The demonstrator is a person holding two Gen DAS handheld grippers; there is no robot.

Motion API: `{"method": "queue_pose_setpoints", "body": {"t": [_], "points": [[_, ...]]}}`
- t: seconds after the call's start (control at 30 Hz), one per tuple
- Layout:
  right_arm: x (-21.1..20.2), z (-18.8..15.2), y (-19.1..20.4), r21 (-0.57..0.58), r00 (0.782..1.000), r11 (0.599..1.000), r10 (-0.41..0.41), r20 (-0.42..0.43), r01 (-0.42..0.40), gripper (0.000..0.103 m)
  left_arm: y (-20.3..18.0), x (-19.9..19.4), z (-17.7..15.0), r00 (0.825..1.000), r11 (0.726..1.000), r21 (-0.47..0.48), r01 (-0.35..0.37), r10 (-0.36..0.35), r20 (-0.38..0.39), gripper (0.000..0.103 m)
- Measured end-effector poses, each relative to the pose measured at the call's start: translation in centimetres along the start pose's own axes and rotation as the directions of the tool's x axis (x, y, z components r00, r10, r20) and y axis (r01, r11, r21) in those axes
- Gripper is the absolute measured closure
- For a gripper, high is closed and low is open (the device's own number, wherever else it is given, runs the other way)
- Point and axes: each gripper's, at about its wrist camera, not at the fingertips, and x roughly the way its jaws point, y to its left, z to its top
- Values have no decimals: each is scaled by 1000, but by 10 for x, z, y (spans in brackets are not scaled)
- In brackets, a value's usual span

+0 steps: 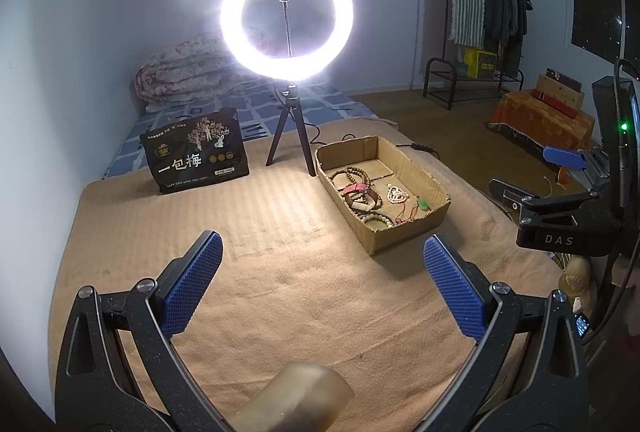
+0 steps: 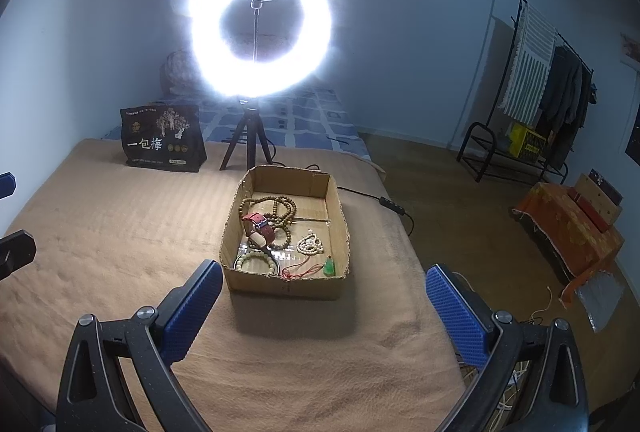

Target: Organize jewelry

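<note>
Blue-padded fingers of the right gripper [image 2: 322, 302] are standing wide apart and gripping nothing, hovering just near of the cardboard box [image 2: 286, 286], probably because that arm is lining up on its contents. Inside the box are lying a pale bead bracelet [image 2: 256, 261] at the near left, a red-strapped watch [image 2: 258, 223], a long brown bead strand [image 2: 276, 210] toward the far end, a small white bead string [image 2: 310, 244], and a green pendant [image 2: 329, 267] on red cord at the near right. Left gripper [image 1: 322, 290] is likewise spread and idle over the tan blanket [image 1: 140, 232]. Ring light [image 1: 286, 18] is lighting the workspace from behind, beside a black snack bag [image 1: 196, 150].
</note>
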Motion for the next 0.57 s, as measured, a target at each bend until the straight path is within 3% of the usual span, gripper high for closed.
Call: {"method": "queue_pose_setpoints", "body": {"t": [0.57], "points": [[3, -3, 1, -11, 1000, 1000, 0, -9, 0, 0, 2, 2, 5, 1000, 1000, 14, -18, 18, 15, 1]]}}
